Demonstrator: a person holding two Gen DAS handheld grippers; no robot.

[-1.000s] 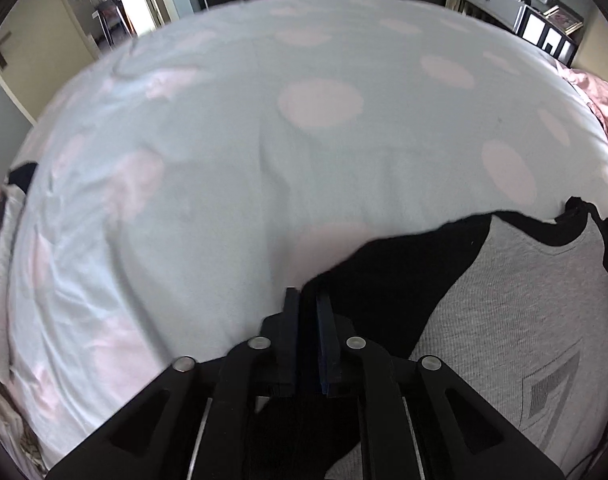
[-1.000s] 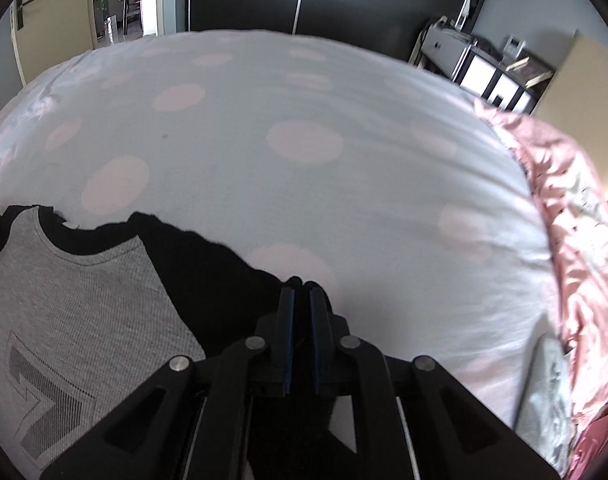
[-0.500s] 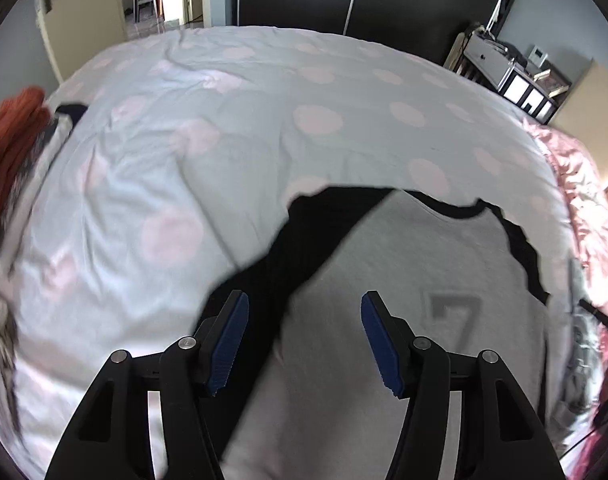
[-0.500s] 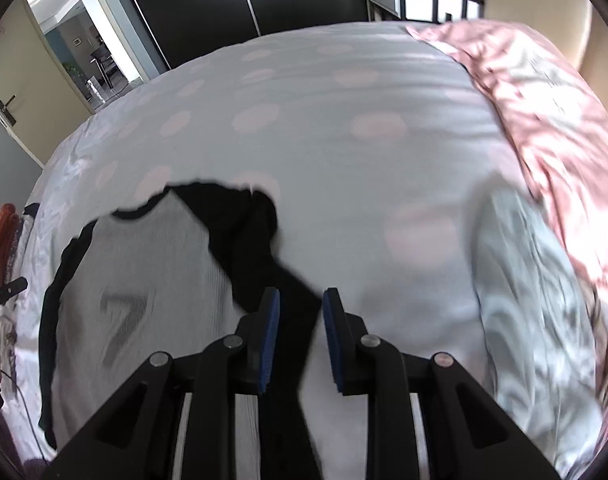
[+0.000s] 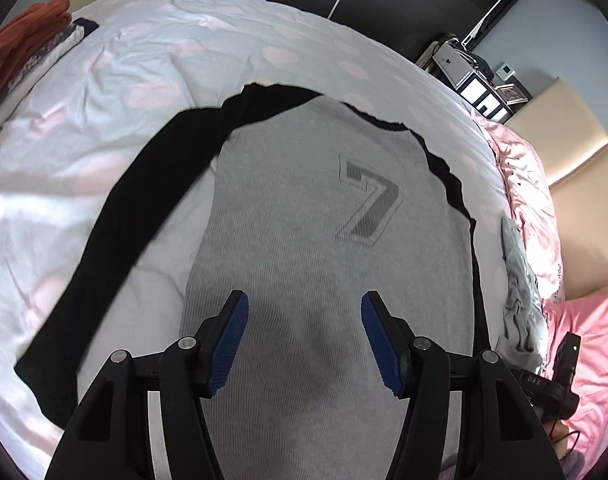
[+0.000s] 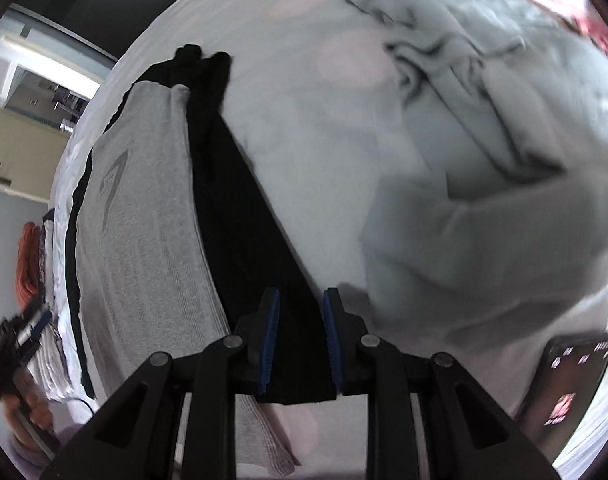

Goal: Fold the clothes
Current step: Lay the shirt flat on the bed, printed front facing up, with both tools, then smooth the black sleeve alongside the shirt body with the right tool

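Left gripper (image 5: pixel 303 336) wide open; right gripper (image 6: pixel 299 332) partly open, jaws apart, nothing pinched

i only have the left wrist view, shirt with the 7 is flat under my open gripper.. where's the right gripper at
Observer: The right gripper is low over the shirt's black right sleeve, jaws a little apart with the sleeve's cuff end between them.
Operator: is it gripping the sleeve
Observer: It does not look clamped; there is a gap between the pads and the cloth lies flat below.
Operator: anything else over on that side
Observer: A crumpled grey garment lies right of the sleeve, apart from it, and a phone with a lit screen sits near the bed's edge.
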